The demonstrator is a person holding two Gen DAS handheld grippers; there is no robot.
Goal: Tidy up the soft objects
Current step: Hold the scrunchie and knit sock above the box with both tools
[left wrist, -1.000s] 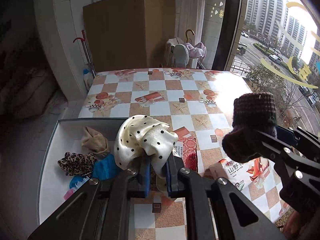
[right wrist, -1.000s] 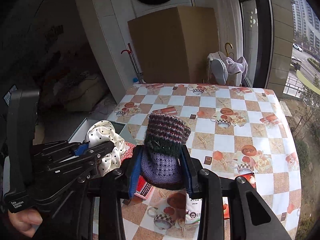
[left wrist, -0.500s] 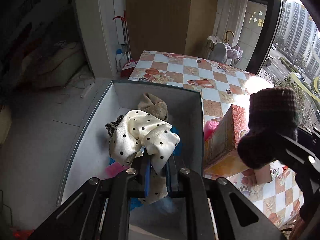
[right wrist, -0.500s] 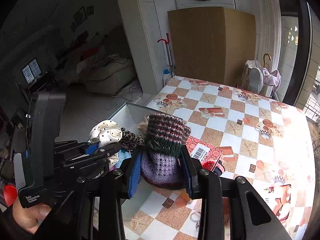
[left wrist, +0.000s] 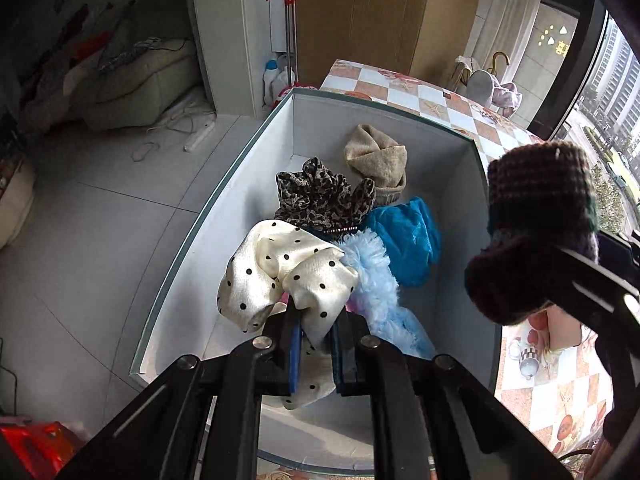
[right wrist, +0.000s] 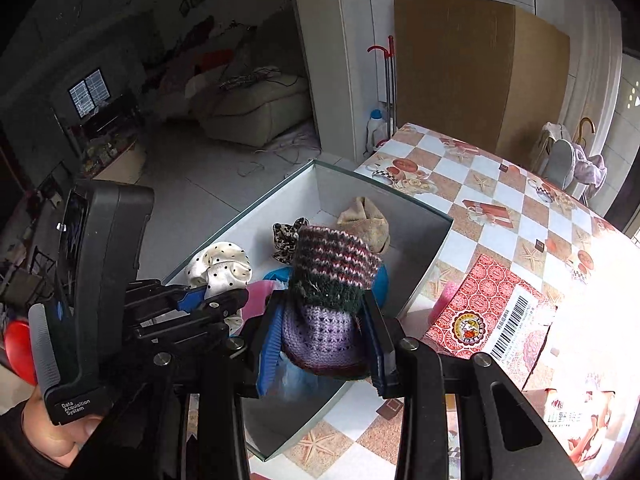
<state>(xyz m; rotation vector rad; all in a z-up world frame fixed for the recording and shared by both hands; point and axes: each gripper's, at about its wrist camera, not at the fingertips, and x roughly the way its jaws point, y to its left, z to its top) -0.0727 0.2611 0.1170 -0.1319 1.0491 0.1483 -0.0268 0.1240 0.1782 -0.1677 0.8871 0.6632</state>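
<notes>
Left gripper point(left wrist: 315, 346) jaws clamp the polka-dot scrunchie point(left wrist: 280, 276); right gripper point(right wrist: 322, 346) jaws clamp the knit hat point(right wrist: 330, 300). Both look light, squashy, best pinched mid-bunch. We now hang over the white box point(left wrist: 452, 168) on the table point(right wrist: 500, 208); a second ago we were over tablecloth.

Polka-dot cloth point(left wrist: 280, 276), knit hat point(right wrist: 332, 304), both clamped

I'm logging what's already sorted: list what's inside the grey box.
Lying in the grey box: a beige knit piece, a leopard scrunchie, a blue plush item and light-blue fluffy fabric. Something pink shows in the right wrist view; held items cover whatever lies beneath.
</notes>
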